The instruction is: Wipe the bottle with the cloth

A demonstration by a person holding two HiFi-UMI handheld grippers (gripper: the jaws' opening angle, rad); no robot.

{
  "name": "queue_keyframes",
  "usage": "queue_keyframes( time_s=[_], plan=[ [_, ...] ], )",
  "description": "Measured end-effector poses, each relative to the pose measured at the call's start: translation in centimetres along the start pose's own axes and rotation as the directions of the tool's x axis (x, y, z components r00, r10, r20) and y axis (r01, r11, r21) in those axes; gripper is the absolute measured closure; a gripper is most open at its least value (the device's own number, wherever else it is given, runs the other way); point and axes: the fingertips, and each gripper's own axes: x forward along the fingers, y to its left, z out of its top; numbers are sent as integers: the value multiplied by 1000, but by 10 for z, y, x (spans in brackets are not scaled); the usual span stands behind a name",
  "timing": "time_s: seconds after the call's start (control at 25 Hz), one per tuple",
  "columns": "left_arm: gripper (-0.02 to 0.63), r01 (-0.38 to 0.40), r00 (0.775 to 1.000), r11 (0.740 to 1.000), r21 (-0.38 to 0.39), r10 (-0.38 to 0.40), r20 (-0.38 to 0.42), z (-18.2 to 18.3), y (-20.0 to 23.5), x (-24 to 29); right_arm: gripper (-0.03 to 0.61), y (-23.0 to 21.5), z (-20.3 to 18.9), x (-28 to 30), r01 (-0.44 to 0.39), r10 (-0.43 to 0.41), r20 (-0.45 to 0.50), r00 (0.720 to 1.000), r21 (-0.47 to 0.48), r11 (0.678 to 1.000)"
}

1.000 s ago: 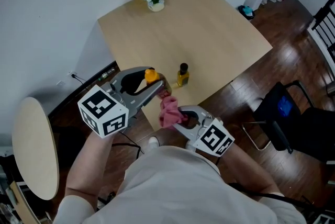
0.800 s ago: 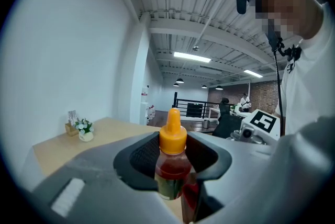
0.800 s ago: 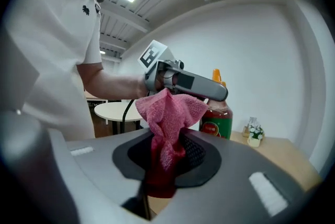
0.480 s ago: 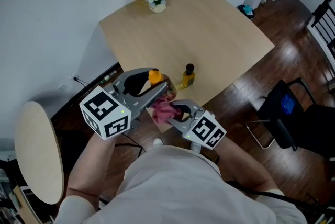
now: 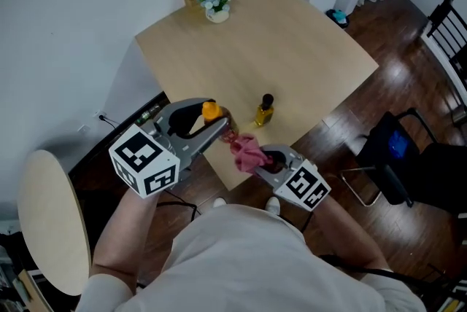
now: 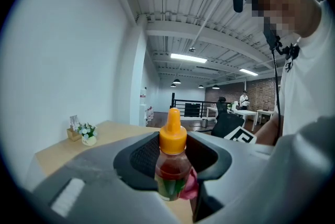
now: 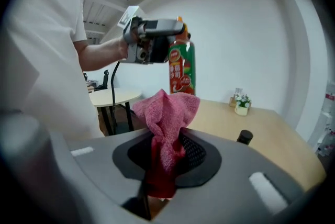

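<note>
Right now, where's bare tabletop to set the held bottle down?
The wide middle of the table, between the flower pot at the far corner and the small black-capped bottle, is bare, as is the right corner. Crowded: the near edge, where left tongs with the orange-capped bottle and right tongs with the pink cloth hang beside that small bottle.

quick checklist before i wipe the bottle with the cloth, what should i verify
1. left tool grips the bottle: ok, jaws shut on it.
2. right tool grips the cloth: ok, bunched end sticks out.
3. orange cap on: ok.
4. cloth touching bottle: cannot tell.
5. small black-capped bottle on the table apart from both tools: ok.
</note>
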Motion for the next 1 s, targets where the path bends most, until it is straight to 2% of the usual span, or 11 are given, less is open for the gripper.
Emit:
queue_keyframes(
  time_s=[0.2, 0.32, 0.44, 0.64, 1.0],
  plan=[
    [456, 35, 999, 999, 5, -35, -1, -8, -4, 1, 489, -24, 71, -39, 88, -79, 87, 993, -112, 990],
    [456, 64, 998, 998, 1, -64, -6, -14, -10, 2, 489, -22, 115, -48, 79, -52, 150, 987, -179, 981],
    [456, 95, 995, 995, 4, -95, -14, -19, -20, 2, 489, -16, 136, -44, 48, -12, 174, 985, -203, 978],
    [456, 107, 994, 994, 7, -107, -20, -27, -22, -7, 489, -18, 116, -22, 10, 11, 137, 990, -154, 988],
    [456, 77, 997, 997, -12, -77, 15, -20, -10, -27, 489, -13, 35, 23, -41, 41, 17, 999, -3, 999]
  ],
)
